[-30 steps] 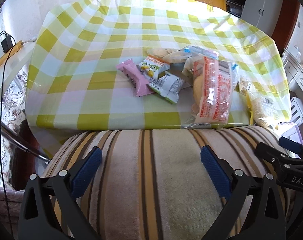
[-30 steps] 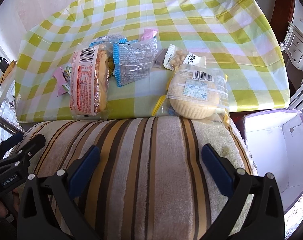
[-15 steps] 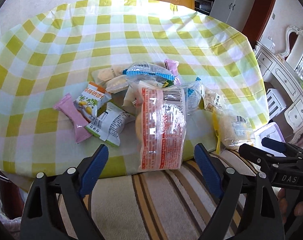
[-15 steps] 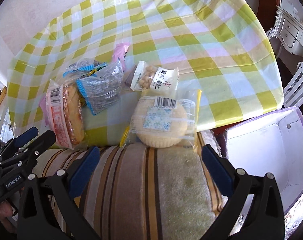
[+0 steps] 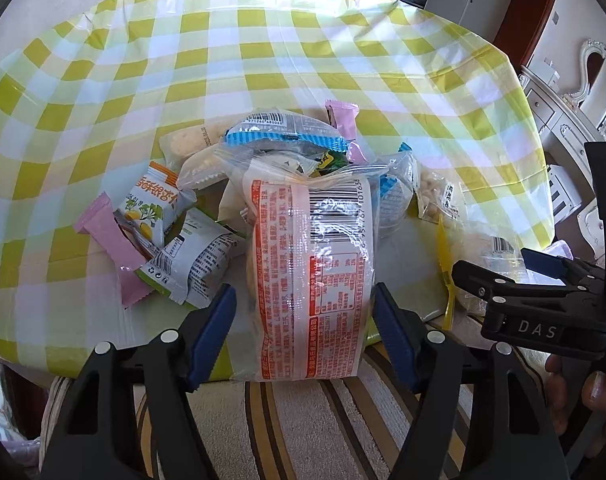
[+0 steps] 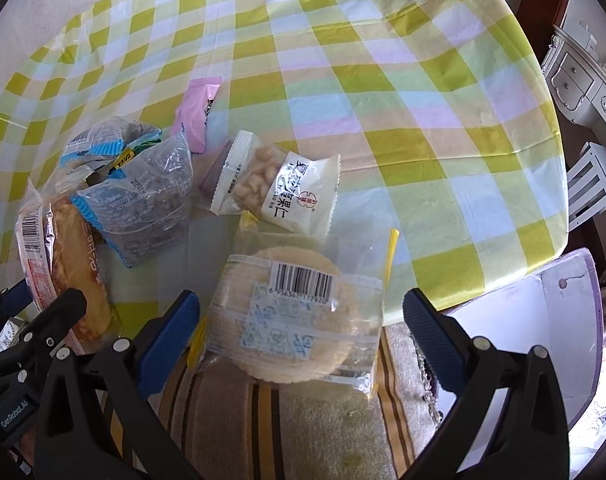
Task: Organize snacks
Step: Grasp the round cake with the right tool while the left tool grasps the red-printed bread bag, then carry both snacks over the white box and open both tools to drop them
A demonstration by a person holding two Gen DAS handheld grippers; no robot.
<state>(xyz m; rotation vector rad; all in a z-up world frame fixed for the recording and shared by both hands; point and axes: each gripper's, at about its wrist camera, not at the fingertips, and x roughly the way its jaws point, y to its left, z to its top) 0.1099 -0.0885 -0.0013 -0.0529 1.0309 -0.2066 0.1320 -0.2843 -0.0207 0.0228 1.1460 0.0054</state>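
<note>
1. Both hand-held grippers have come forward from above the striped cushion (image 5: 303, 432) to the near edge of the checked table (image 5: 263, 64), and the snack pile now fills each view, where a second ago it lay far off.
2. The left gripper (image 5: 303, 312) has just been closing its jaws; the blue pads now flank the near end of the orange-printed bread pack (image 5: 309, 276), which overhangs the table edge. Whether they already press the wrapper cannot be told.
3. The right gripper (image 6: 301, 320) is released, its jaws standing wide either side of the clear-bagged round cake (image 6: 295, 320), neither pad touching it.
4. Left of the bread pack lie a pink bar (image 5: 111, 248), a ginkgo-print sachet (image 5: 155, 204) and a green-trimmed sachet (image 5: 191, 260); a white nut packet (image 6: 279, 188) sits just beyond the cake.
5. A white box (image 6: 543, 320) stands right of the table, cut off by the frame edge. The blue-edged bags (image 5: 283, 136) at the far side of the pile overlap, their contents hard to make out.
</note>
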